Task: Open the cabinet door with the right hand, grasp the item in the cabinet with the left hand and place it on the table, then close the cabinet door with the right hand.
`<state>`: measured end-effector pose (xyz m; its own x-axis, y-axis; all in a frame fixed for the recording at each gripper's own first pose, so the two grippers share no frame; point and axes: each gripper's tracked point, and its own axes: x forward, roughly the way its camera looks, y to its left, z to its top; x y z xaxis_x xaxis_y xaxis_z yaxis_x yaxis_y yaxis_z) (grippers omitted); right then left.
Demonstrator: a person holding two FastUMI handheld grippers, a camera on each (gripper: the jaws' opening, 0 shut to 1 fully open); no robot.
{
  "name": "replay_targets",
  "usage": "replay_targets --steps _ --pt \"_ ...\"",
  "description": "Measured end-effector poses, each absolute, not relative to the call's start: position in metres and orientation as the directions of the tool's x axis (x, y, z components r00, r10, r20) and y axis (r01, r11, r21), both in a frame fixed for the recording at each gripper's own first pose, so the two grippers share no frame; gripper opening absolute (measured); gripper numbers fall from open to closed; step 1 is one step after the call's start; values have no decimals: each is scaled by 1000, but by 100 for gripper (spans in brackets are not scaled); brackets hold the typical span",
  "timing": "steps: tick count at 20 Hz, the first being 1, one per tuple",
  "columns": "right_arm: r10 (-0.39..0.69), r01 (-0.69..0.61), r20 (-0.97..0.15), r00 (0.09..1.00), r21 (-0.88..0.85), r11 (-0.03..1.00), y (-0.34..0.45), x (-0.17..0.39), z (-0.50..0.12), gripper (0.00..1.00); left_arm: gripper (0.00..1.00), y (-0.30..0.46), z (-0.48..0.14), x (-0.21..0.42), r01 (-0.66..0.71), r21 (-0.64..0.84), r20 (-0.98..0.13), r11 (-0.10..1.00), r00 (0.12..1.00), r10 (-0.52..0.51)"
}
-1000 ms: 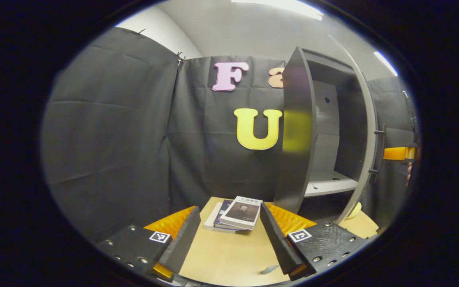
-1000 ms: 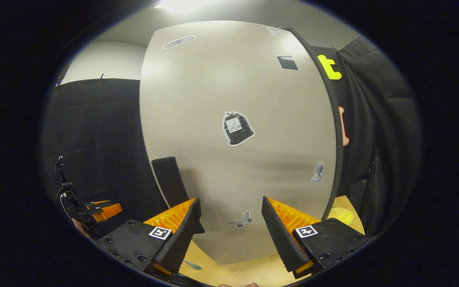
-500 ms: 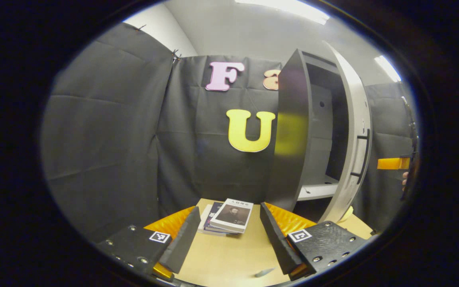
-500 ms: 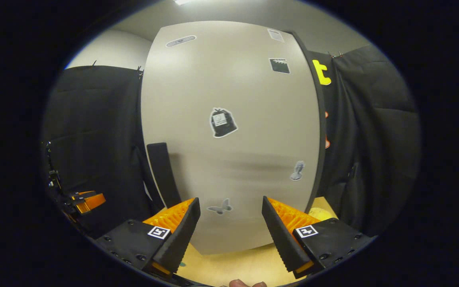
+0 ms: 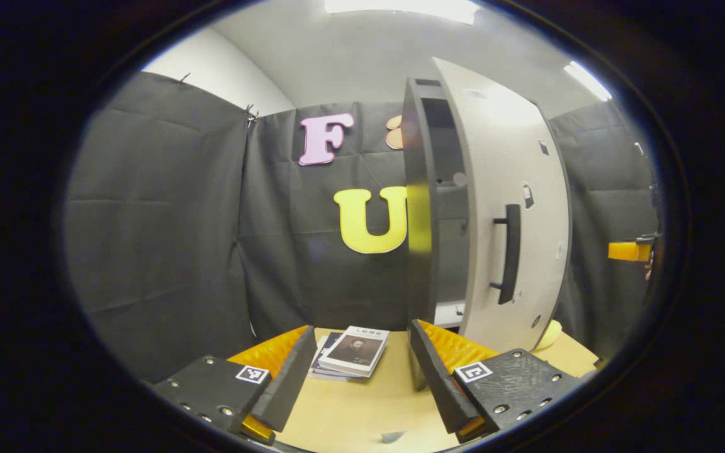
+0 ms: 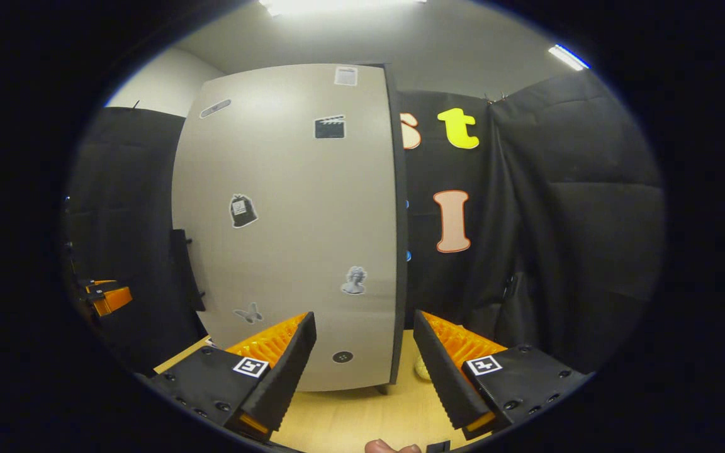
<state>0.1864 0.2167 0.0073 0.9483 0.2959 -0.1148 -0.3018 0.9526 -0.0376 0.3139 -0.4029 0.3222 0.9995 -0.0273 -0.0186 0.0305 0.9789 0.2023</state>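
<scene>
I am holding my left gripper (image 5: 357,371) over the table (image 5: 362,409), and its fingers are standing wide apart with nothing between them. Past the fingers, the books (image 5: 351,351) are lying in a small stack on the table, close to the foot of the cabinet (image 5: 422,207). The top book is sitting a bit crooked on the ones under it. The cabinet is standing upright on the table, and I am looking at its dark side. Its door (image 5: 501,201) is pale and is almost shut, with just a thin dark gap showing between it and the cabinet side. A dark handle (image 5: 510,253) is running up and down on the door. Something small and yellow (image 5: 548,335) is peeking out on the table behind the bottom of the door, and I cannot tell what it is. Far off to the right I am seeing a bit of my right gripper (image 5: 633,250). In the right gripper view, my right gripper (image 6: 365,371) is also wide open and holding nothing. It is pointing at the door (image 6: 293,226), not touching it. The door is wearing little stickers (image 6: 243,209). My left gripper (image 6: 106,296) is showing small at the left edge there. A fingertip (image 6: 391,447) is poking in at the bottom.
</scene>
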Motion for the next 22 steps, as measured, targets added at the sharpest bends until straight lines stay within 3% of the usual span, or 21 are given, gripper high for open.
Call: replay_targets --steps 6,12,16,22 --pt "305 -306 -102 947 -1 952 133 193 5 97 92 -488 307 289 11 215 -24 976 1000 -6" --pt "361 -353 -118 925 83 932 101 191 0 97 91 -542 293 266 12 210 -31 978 1000 -6" --pt "357 -351 -99 929 73 933 93 193 5 97 91 -544 296 261 6 216 -37 976 999 2" --pt "270 -264 -57 961 87 960 82 195 12 97 91 -533 305 266 15 200 -26 980 1000 -10"
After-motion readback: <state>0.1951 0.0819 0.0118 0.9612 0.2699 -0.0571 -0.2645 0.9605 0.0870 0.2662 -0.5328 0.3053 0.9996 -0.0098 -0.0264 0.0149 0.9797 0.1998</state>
